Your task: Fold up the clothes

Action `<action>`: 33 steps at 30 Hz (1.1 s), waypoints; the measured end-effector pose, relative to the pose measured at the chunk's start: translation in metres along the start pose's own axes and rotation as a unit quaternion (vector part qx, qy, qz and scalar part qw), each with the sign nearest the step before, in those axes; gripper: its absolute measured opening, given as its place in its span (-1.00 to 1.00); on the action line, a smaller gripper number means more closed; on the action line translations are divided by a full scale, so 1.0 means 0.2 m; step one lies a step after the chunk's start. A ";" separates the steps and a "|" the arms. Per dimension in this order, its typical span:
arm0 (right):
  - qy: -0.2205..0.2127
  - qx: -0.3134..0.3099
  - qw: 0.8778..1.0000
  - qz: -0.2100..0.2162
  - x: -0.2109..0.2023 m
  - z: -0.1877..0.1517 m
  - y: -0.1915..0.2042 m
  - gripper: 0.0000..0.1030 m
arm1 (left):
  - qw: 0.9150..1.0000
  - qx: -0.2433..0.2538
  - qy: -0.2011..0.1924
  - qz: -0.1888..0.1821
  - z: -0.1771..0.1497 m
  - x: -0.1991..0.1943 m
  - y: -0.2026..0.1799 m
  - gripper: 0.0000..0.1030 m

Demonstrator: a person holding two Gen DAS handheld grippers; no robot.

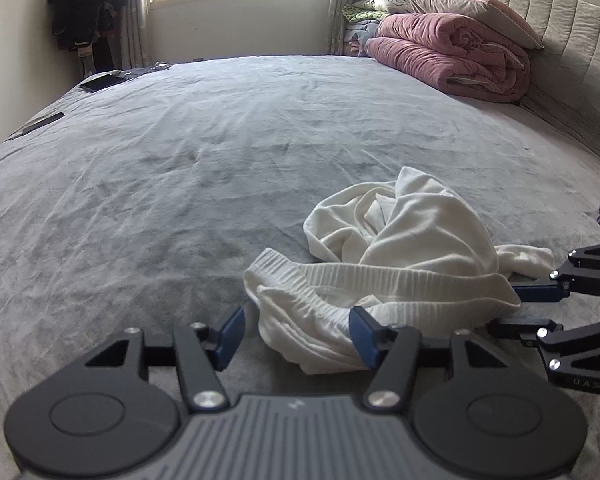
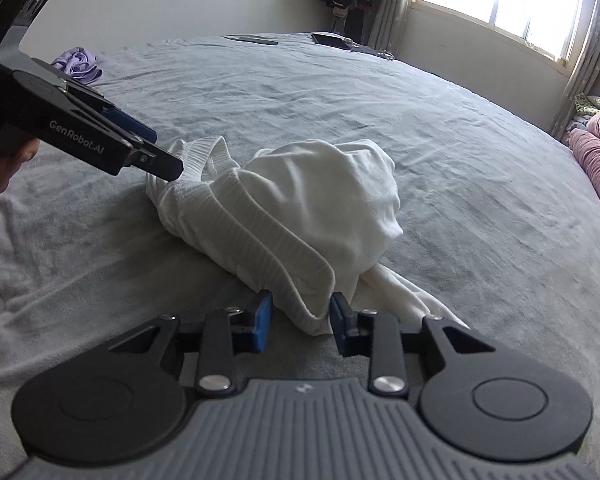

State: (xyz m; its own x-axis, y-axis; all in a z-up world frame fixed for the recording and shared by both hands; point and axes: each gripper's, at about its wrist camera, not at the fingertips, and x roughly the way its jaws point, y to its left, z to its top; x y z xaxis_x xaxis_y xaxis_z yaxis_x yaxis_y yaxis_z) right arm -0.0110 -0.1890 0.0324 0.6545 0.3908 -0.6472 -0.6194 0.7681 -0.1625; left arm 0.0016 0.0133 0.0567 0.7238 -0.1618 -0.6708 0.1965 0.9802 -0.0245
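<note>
Straddling the white garment point(image 1: 400, 240), L gripper point(image 1: 296, 336) gapes wide; R gripper point(image 2: 300, 316) narrower, waistband between, pads apart.

- In the left wrist view, a crumpled garment point(image 1: 392, 264) lies on the bed point(image 1: 180, 184), lower right of centre.
- The left gripper point(image 1: 296, 334) sits at the bottom edge, the garment's ribbed hem between its fingers.
- The right gripper point(image 1: 512, 308) enters from the right edge at the garment's side.
- Folded quilts point(image 1: 448, 56) are piled at upper right against the headboard point(image 1: 572, 40).
- A phone point(image 1: 100, 82) lies at upper left.
</note>
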 end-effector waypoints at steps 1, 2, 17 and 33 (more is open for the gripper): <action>-0.003 -0.001 1.000 -0.004 0.00 0.00 0.00 -0.78 | 1.000 -0.005 0.001 -0.002 0.00 0.01 0.01 0.21; -0.012 -0.002 1.000 -0.010 -0.02 0.01 0.00 -0.82 | 1.000 -0.009 0.001 -0.003 0.01 0.01 0.02 0.24; -0.116 0.010 0.983 -0.142 -0.27 0.08 -0.21 -0.89 | 0.996 -0.027 -0.027 -0.077 0.03 0.02 -0.01 0.40; -0.100 -0.036 0.978 -0.182 -0.23 0.06 -0.14 -0.89 | 0.987 -0.073 0.028 -0.138 0.01 0.16 -0.04 -0.76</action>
State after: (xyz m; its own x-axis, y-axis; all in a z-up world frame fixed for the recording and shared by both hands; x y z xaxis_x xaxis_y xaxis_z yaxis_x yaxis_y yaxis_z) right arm -0.0180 -0.2223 0.0752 0.9043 0.1959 -0.3792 -0.3546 0.8395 -0.4118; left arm 0.0245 -0.0007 0.0381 0.6171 -0.4231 -0.6634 0.2811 0.9060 -0.3164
